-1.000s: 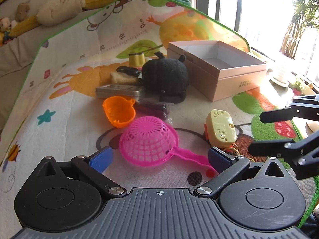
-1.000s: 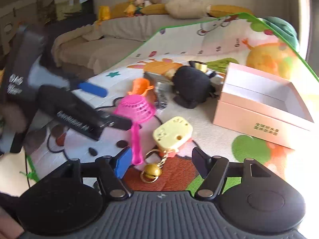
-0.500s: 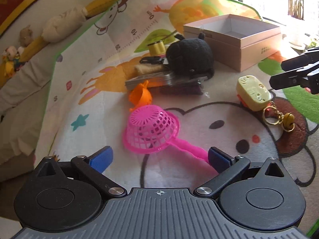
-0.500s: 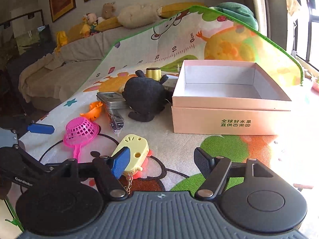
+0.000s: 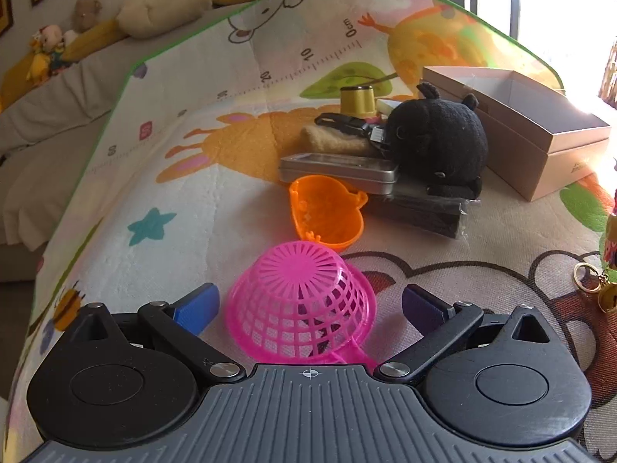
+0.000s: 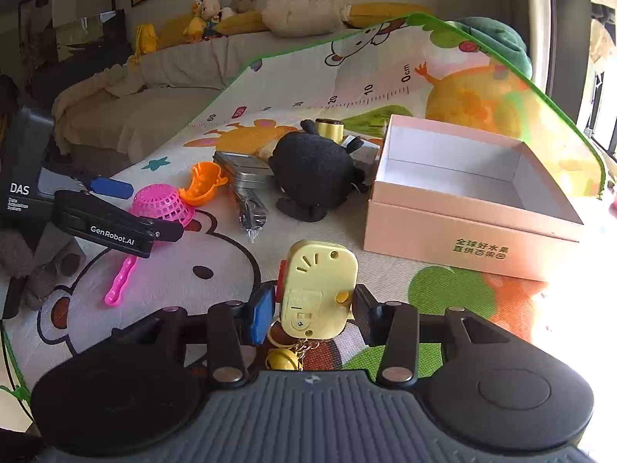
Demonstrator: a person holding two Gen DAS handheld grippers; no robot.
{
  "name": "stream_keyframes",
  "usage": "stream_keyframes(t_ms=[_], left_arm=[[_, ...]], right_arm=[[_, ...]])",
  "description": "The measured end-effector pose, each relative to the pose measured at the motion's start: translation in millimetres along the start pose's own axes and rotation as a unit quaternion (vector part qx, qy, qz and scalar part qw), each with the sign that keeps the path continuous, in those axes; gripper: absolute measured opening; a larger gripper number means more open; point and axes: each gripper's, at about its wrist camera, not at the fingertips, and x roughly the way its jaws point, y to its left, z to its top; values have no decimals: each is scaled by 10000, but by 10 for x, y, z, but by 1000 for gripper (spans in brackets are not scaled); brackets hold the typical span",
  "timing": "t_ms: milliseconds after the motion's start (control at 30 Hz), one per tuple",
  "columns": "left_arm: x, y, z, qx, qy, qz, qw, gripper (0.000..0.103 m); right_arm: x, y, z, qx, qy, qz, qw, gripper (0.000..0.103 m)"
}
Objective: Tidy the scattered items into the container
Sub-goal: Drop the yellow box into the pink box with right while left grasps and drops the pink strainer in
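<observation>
An upturned pink strainer [image 5: 300,301] lies on the play mat between the fingers of my left gripper [image 5: 308,305], which is open; neither pad touches the mesh. Its handle [image 6: 119,281] trails back toward me. My right gripper [image 6: 314,306] has its jaws closing on a yellow toy with a keychain [image 6: 318,289], both pads against its sides, and a gold bell [image 6: 283,359] dangles below it. The open pink cardboard box [image 6: 462,239] stands ahead and to the right, nothing visible inside.
A black plush [image 5: 435,135], an orange cup [image 5: 327,212], a grey tin [image 5: 339,171], a dark wrapped packet [image 5: 420,212] and a gold cylinder [image 5: 358,100] cluster left of the box [image 5: 516,146]. A sofa with soft toys [image 6: 216,11] lies beyond the mat.
My left gripper moved forward and down until the pink strainer sat between its fingers. My right gripper's fingers narrowed from beside the yellow toy to either side of it.
</observation>
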Motion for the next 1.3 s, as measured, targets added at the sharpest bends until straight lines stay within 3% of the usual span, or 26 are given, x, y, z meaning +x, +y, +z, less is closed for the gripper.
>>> stream_keyframes(t_ms=[133,300,500,633,833,867,900,967,1000,1100,1300], left_arm=[[-121,-174,-68,165,-87,-265,9995,87],[-449,-563,-138,623,-205,-660,9957,87],[-876,-1186,230,1282,-936,-1335,9783,87],[-783,-1482,734,1499,-1477,-1542,9654,88],[-248,-1691,1455,1235,-1900,-1676,9595,88],[-151,-1713,1536,1172,-1903,-1699,9598,89],[-14,-1732,1632,1129,-1818,-1767,9607,98],[198,-1719,1723,1055,-1629,-1800,9643,98],[252,-1692,1724,1008,-1552,-1766,9667,98],[261,-1516,1552,879,-1338,-1740,9716,100],[-57,-1242,799,1131,-1022,-1229,9806,101]], right_arm=[[-358,-294,-54,265,-15,-74,9996,43],[-659,-606,-148,637,13,-134,9979,43],[-895,-807,-140,746,-191,-282,9966,43],[-988,-1026,161,950,-524,-223,9938,39],[-683,-1506,968,1327,-908,-333,9864,39],[-579,-1580,1095,1384,-922,-343,9855,39],[-443,-1665,1228,1444,-909,-341,9847,39],[-191,-1805,1400,1603,-848,-374,9827,50],[-96,-1852,1436,1712,-834,-441,9807,57],[40,-1885,1389,1791,-775,-465,9797,57],[73,-1608,1067,1282,-739,-842,9854,57]])
